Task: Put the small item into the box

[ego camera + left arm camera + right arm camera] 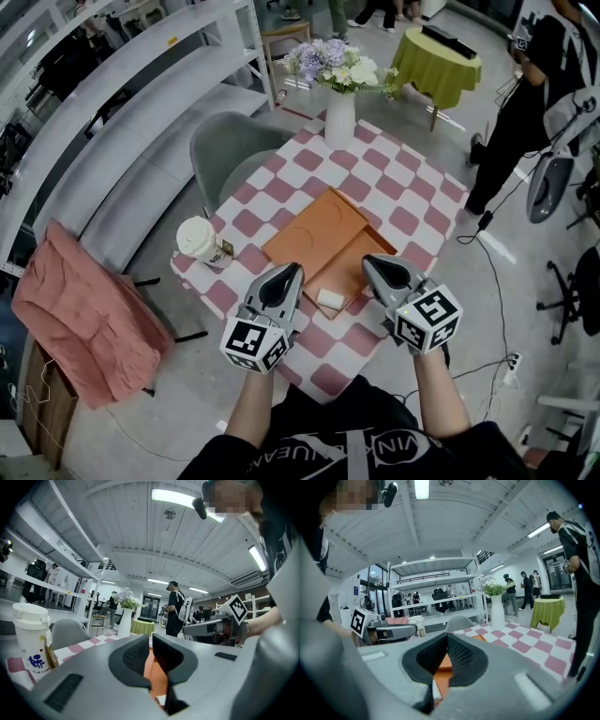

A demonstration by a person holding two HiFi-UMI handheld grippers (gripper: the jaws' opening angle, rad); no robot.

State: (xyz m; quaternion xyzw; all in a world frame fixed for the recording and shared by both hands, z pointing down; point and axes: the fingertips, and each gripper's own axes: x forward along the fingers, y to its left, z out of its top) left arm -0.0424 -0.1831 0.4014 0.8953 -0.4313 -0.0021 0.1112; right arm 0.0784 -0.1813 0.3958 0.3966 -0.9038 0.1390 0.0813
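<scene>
An orange box (323,225) lies opened flat in the middle of the checked table (412,187). A small white item (330,298) rests at the near corner of its nearer half (349,264); a sliver of this item (436,692) shows under the right jaws. My left gripper (291,270) hovers just left of the item, its jaws shut and empty. My right gripper (371,262) hangs just right of it, jaws shut with nothing between them. In the left gripper view the left gripper (150,641) points over the orange box (157,681). The right gripper (446,637) does likewise.
A lidded paper cup (199,239) stands at the table's left edge. A white vase of flowers (340,117) is at the far end, with a grey chair (230,150) beside it. A person (525,103) stands to the right, and pink cloth (84,319) lies at left.
</scene>
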